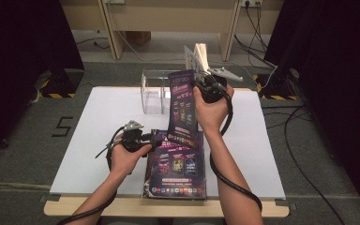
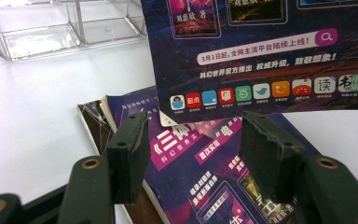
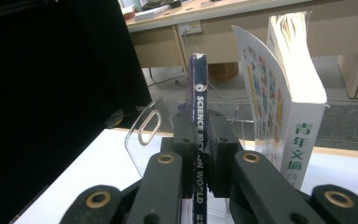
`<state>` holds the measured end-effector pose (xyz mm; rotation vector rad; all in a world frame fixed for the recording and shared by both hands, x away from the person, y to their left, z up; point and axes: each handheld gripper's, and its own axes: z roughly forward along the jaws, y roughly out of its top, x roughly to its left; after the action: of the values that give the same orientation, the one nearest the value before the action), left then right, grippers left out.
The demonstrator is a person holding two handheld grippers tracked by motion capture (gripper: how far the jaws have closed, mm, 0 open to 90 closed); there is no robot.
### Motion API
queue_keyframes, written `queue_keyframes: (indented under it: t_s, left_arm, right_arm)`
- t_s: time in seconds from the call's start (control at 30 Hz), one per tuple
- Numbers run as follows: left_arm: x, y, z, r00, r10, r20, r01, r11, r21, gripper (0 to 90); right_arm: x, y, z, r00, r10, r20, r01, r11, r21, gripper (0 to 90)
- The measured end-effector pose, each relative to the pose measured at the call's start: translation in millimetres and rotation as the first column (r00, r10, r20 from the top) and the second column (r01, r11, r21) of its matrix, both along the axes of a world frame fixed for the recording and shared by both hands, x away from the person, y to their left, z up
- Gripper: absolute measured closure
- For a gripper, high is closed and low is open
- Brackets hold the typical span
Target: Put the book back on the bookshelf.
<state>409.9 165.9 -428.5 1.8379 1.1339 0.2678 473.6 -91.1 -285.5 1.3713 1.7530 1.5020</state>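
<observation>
Pinching the upright magazine by its spine, right claw; left claw spread above stacked magazines.

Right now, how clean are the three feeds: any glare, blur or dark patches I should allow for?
High view: soft overall, black curtains at both sides swallow detail, the white table is evenly lit. Left gripper view: print on the raised magazine reads sharply, the open jaws close up are soft, and the clear rack shows pale reflections. Right gripper view: the spine of the magazine is crisp, the left side is black.
</observation>
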Motion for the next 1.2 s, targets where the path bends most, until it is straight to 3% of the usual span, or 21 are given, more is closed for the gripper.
queue_keyframes:
  t_s: [1.2]
  left_arm:
    - [1.1, 4.4, 5.2, 0.9999, 0.012, 0.011, -0.011, 0.9999, -0.008, 42.5]
  right_arm:
    - [13.0, 5.2, 10.2, 0.9989, -0.027, 0.039, 0.027, 1.0, 0.005, 84.7]
